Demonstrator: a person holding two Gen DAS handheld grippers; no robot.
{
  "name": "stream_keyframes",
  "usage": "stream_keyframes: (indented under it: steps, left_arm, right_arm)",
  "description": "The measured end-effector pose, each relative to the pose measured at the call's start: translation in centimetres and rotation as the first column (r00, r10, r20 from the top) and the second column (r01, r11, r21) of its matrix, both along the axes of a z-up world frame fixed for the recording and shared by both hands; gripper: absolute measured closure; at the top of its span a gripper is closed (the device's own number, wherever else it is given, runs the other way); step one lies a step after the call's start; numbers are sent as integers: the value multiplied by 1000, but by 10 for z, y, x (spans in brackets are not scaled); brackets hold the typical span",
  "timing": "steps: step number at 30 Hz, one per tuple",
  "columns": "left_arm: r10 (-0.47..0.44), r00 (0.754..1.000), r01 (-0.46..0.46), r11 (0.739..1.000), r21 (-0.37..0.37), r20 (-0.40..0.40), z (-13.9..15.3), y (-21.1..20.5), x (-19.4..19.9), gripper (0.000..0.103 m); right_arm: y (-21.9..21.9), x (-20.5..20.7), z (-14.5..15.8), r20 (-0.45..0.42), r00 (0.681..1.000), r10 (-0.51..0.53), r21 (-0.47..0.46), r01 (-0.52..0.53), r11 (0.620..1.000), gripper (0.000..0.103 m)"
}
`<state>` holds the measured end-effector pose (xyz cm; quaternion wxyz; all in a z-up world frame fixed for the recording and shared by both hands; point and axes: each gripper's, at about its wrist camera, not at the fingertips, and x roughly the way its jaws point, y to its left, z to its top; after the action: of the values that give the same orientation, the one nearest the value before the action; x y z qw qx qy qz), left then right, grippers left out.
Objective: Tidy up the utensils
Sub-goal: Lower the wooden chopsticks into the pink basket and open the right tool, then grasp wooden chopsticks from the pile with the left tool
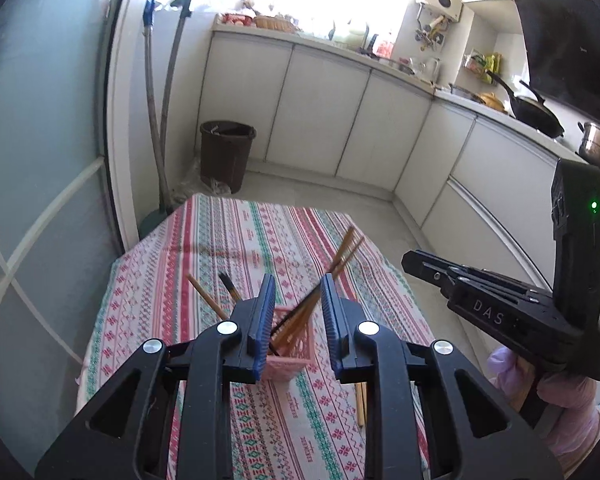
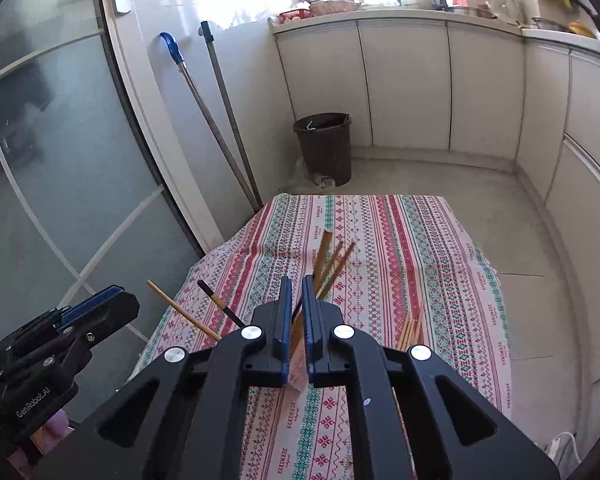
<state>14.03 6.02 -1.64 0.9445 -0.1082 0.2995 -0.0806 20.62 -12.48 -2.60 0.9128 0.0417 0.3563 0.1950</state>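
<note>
A pink lattice holder (image 1: 288, 362) stands on the patterned tablecloth (image 1: 228, 248) and holds several chopsticks (image 1: 340, 258) that lean outward. My left gripper (image 1: 298, 312) is open, its blue pads on either side of the holder and apart from it. My right gripper (image 2: 296, 312) hovers just above the holder (image 2: 298, 372) with its pads narrowly apart around a brown chopstick (image 2: 324, 256). More loose chopsticks (image 2: 410, 328) lie on the cloth to the right; they also show in the left wrist view (image 1: 361, 404).
A brown bin (image 2: 326, 146) stands on the floor beyond the table. Two mop handles (image 2: 220, 120) lean on the wall at the left. White cabinets (image 2: 404, 84) run along the back and right. Pans (image 1: 536, 114) sit on the counter.
</note>
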Motion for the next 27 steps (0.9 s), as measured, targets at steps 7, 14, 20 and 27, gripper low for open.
stream_keyframes:
  steps: [7,14,20,27]
  left_arm:
    - [-69,993,72,997,28,-100,-34,-33,8,69]
    - [-141,974,150,988,34,-179,-61,-66,19,55]
    - [-218,949,247,963,106,-229,-84,-107,29,38]
    - [-267,893,336,931,141,-362,-123,-145,57,7]
  right_arm:
    - [-39,-4,-28,-66,993,-99,-20,98,995,73]
    - [-78,-9,-41,-68,973,-219,-42,217,975,35]
    - [-120,-4,-48,-103,944,-313,-4,315,949,19]
    - [-164,14,-67,-223,889,-399,61,421,905,7]
